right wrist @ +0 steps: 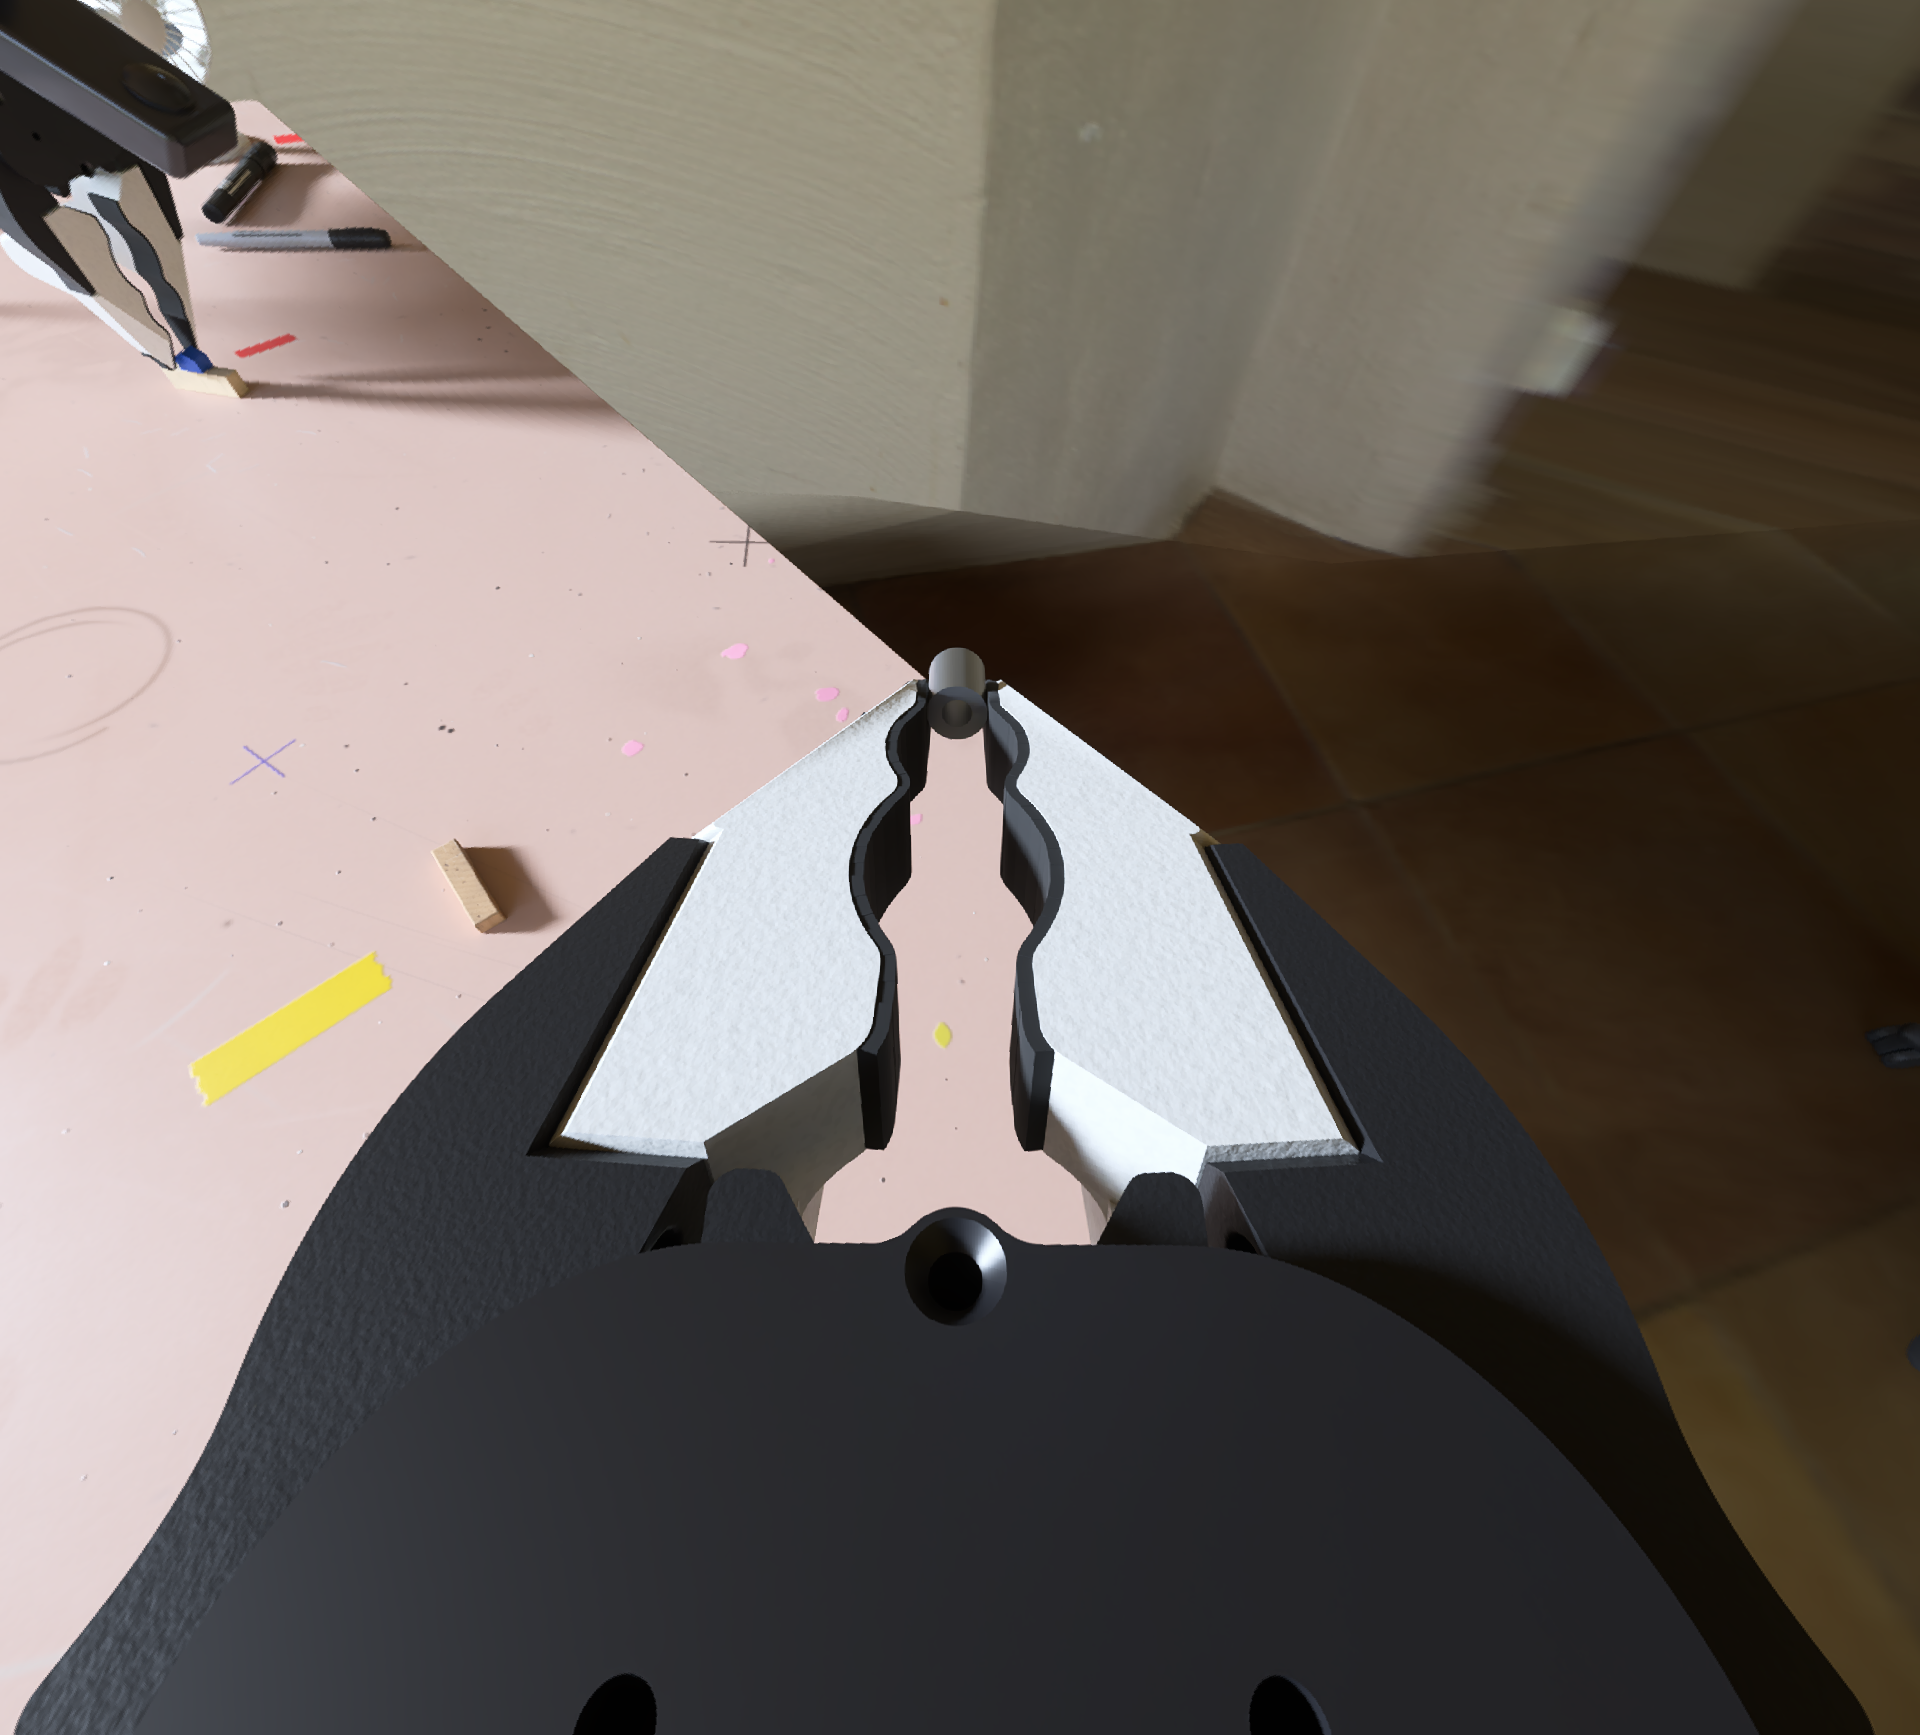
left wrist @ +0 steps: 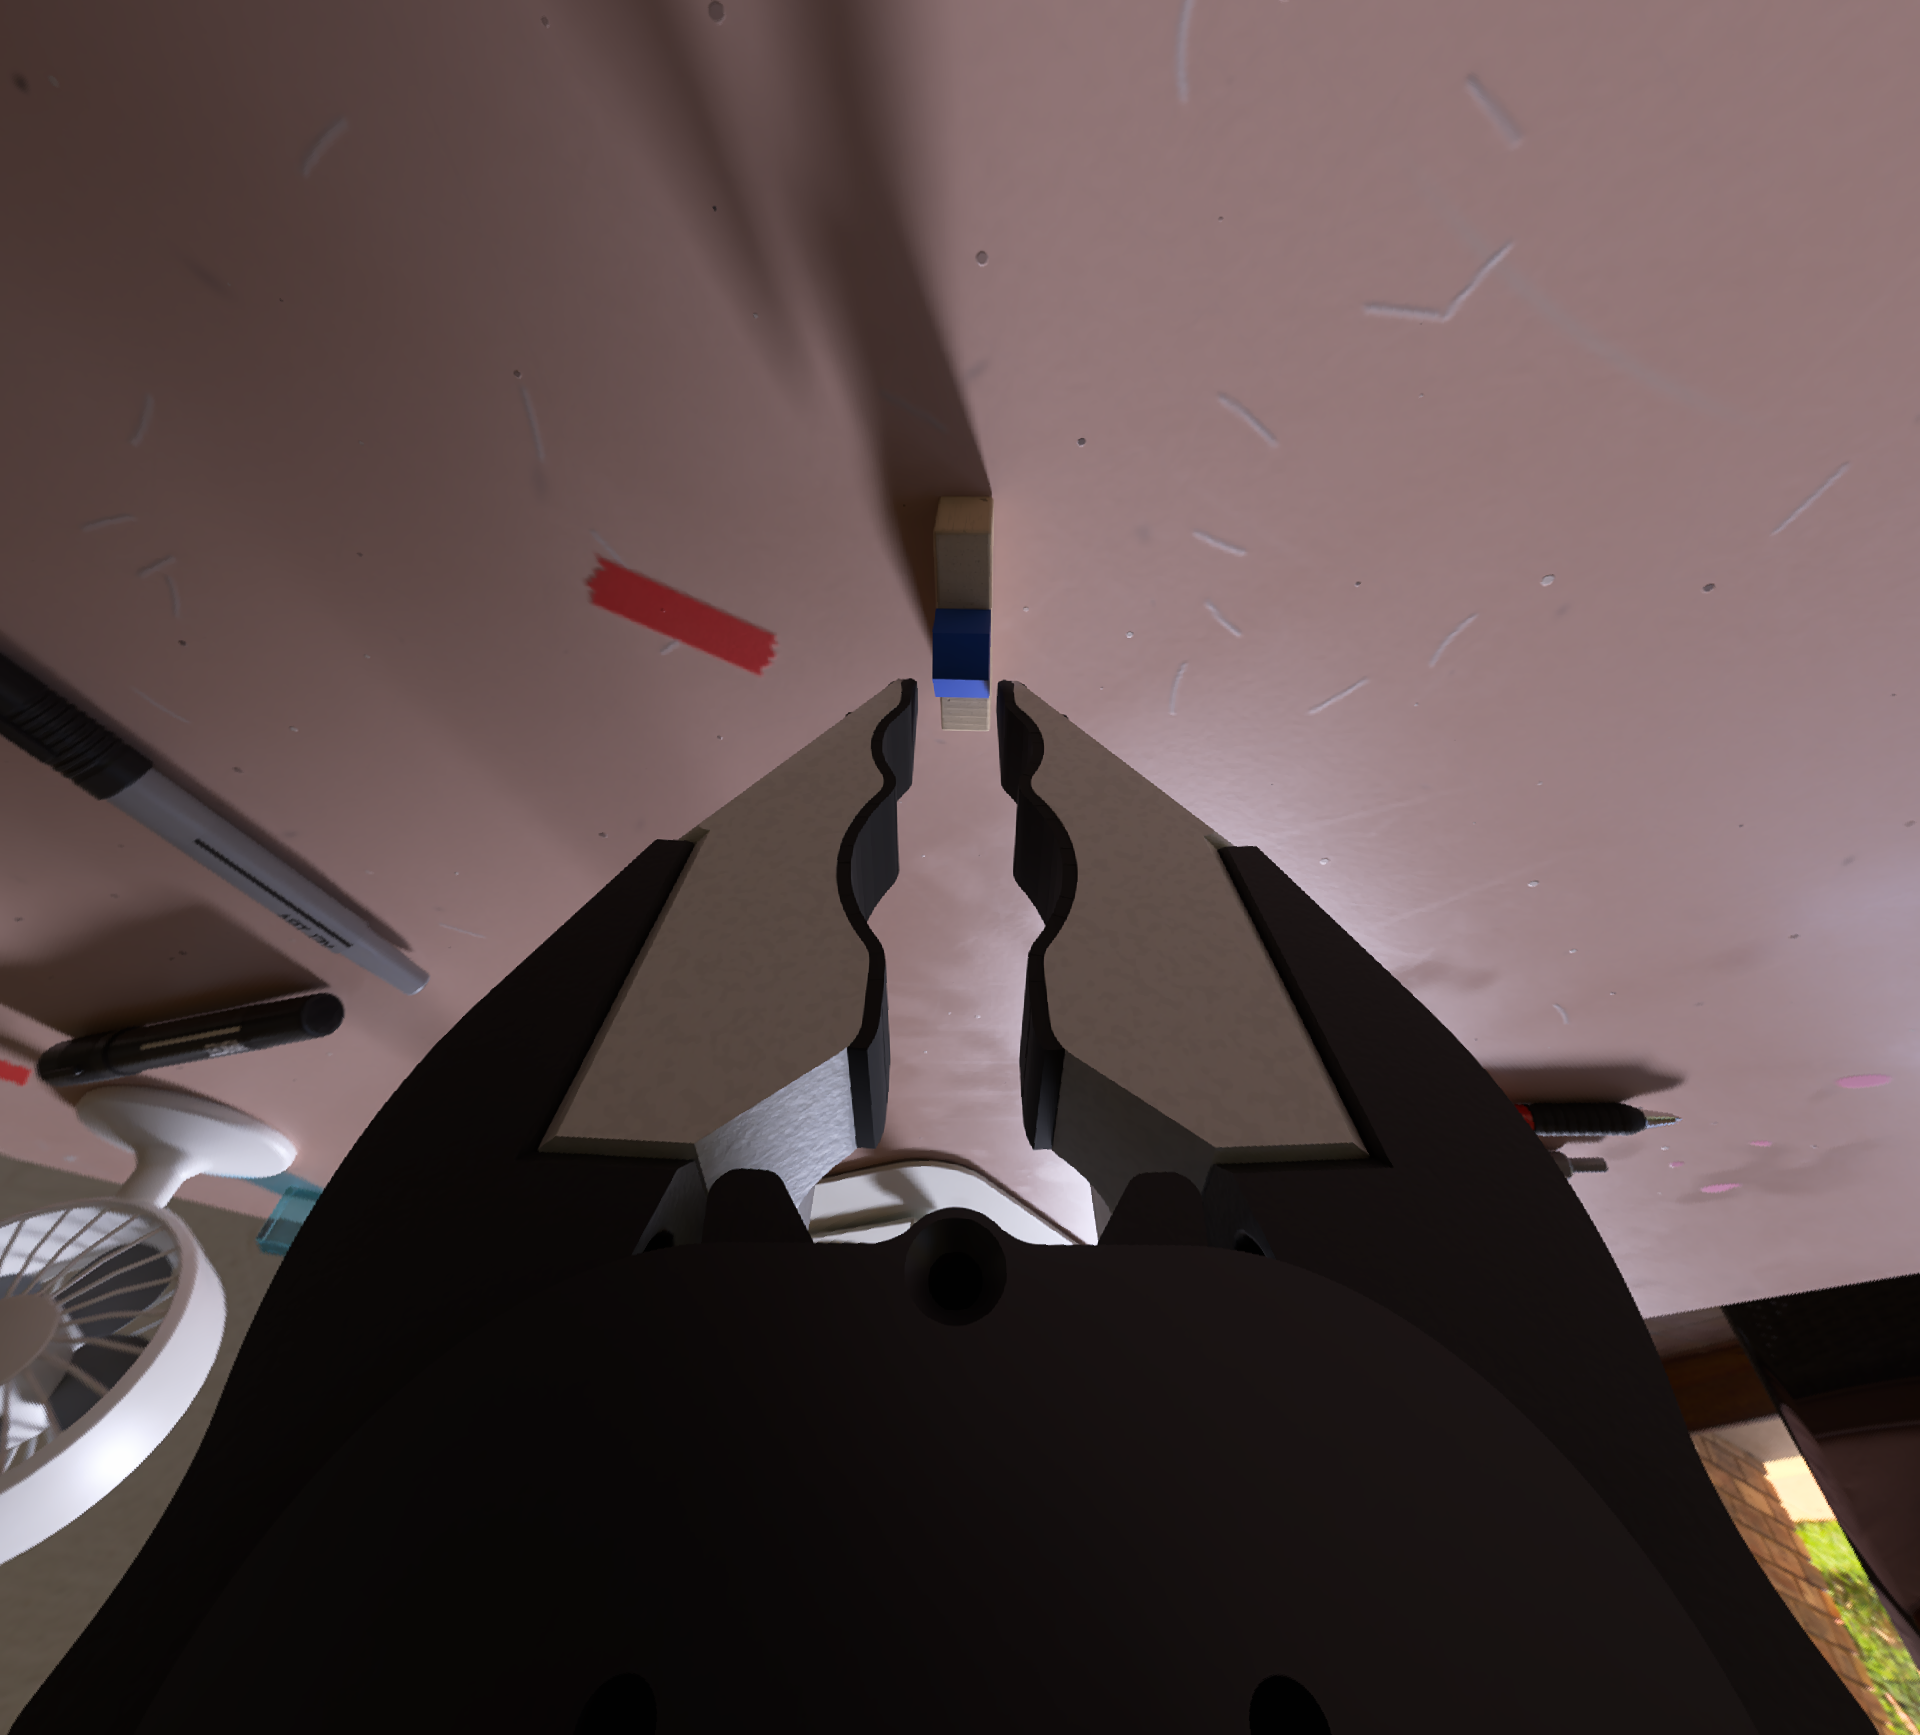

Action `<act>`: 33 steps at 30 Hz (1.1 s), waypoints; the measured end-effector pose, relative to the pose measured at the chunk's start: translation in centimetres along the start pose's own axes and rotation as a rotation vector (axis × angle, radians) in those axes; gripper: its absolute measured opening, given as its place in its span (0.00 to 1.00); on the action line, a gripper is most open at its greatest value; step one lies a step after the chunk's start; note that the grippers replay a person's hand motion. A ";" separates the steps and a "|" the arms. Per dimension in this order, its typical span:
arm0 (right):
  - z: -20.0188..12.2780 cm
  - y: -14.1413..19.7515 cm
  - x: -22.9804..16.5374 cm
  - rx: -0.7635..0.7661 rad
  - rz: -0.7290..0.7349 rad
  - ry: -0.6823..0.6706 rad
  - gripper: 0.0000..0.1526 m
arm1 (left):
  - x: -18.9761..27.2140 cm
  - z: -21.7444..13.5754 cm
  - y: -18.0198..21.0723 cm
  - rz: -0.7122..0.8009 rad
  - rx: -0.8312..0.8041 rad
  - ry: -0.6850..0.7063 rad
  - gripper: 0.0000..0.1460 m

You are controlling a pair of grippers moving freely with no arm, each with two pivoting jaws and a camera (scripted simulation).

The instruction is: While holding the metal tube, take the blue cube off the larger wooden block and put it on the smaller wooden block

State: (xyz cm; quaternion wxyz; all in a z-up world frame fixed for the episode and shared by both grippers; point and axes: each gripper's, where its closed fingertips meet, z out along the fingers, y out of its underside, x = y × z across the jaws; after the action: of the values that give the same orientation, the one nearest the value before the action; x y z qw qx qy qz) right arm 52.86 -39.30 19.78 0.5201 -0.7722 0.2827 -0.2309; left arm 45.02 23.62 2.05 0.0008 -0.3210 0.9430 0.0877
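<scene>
Dim, shadowed left view; right bright, edges blurred.

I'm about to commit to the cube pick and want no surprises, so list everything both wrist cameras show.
blue cube: 1, blue, on the larger wooden block, just beyond the left tool's tips
larger wooden block: 1, pale wood, flat on the pink table
smaller wooden block: 1, tan, on the table left of the right tool
metal tube: 1, grey, pinched at the right tool's tips
markers: 2, one grey-bodied, one black, far left
red tape: 1 strip, left of the cube
yellow tape: 1 strip, near the smaller block
fan: 1, white, table's edge
screwdriver-like tool: 1, dark, partly hidden
left tool: open, empty
right tool: shut on the tube
</scene>
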 end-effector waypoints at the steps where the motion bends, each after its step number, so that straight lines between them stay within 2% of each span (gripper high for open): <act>1: 0.0 0.1 0.0 -0.004 -0.002 0.001 0.06 | 0.0 0.0 0.0 -0.004 0.007 0.011 0.09; 8: 0.1 0.1 -0.1 -0.012 -0.011 -0.002 0.06 | 0.2 0.0 0.0 -0.053 0.073 0.073 0.06; 14: -0.1 -0.1 -0.2 0.001 -0.010 -0.009 0.06 | 0.2 -0.7 0.4 -0.059 0.079 0.051 0.07; 18: -0.5 -0.6 -0.3 0.023 -0.010 -0.015 0.06 | 0.1 -3.5 0.2 -0.062 0.107 0.009 0.07; 22: -1.1 -1.0 -0.4 0.046 -0.012 -0.017 0.06 | 0.5 -8.4 -0.9 -0.030 0.148 -0.059 0.07; 25: -1.6 -1.5 -0.6 0.071 -0.012 -0.027 0.06 | 2.0 -12.7 -3.3 0.045 0.179 -0.117 0.07; 28: -2.1 -1.8 -0.8 0.085 -0.015 -0.040 0.06 | 5.1 -16.3 -7.6 0.165 0.220 -0.148 0.06; 33: -2.9 -1.5 -0.9 0.059 -0.034 -0.034 0.06 | 12.7 -18.4 -17.3 0.409 0.265 -0.144 0.06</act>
State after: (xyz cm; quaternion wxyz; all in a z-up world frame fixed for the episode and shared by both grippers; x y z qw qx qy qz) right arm 50.65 -40.22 22.11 0.5433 -0.7649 0.2538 -0.2351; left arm 46.43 -0.62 16.59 0.0922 -0.1138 0.9891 -0.0157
